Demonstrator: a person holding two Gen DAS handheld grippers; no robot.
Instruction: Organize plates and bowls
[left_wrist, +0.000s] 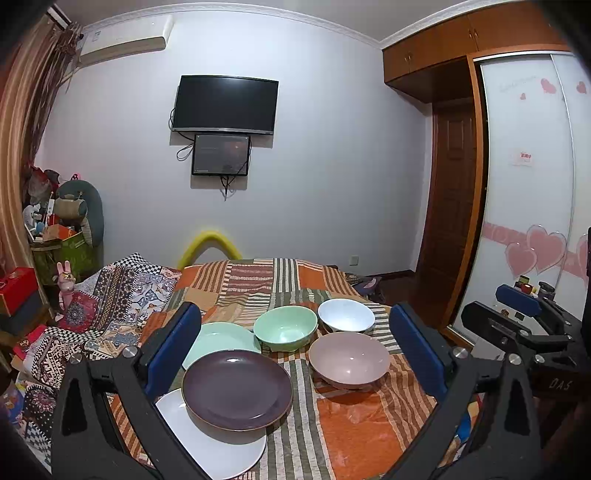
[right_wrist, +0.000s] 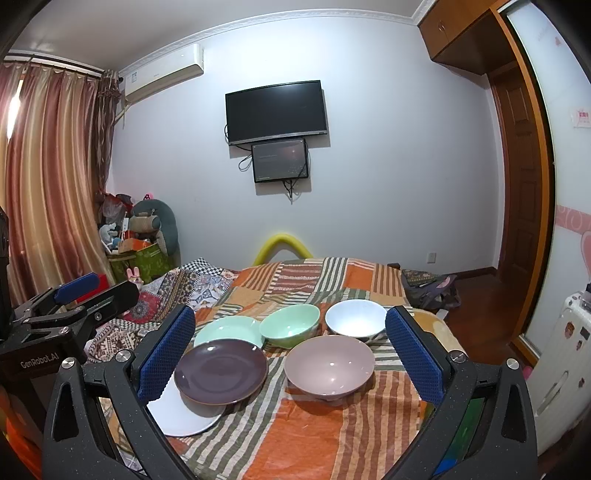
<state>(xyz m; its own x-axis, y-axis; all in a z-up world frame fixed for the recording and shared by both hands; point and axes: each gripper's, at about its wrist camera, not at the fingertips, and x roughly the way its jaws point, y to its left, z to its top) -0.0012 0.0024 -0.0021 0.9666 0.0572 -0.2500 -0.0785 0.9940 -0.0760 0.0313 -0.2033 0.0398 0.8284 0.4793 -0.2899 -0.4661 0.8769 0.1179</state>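
White plate (left_wrist: 221, 446) under purple plate (left_wrist: 236, 389), three bowls seemingly empty

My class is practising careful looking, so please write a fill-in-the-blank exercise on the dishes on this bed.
1. The purple plate partly overlaps the ____ plate, the nearest one.
2. The number of bowls on the striped blanket is ____.
3. The green bowl stands between the green plate and the ____ bowl.
4. Both hand-held grippers, left and right, are ____ and hold nothing.

Missing words: white; three; white; open
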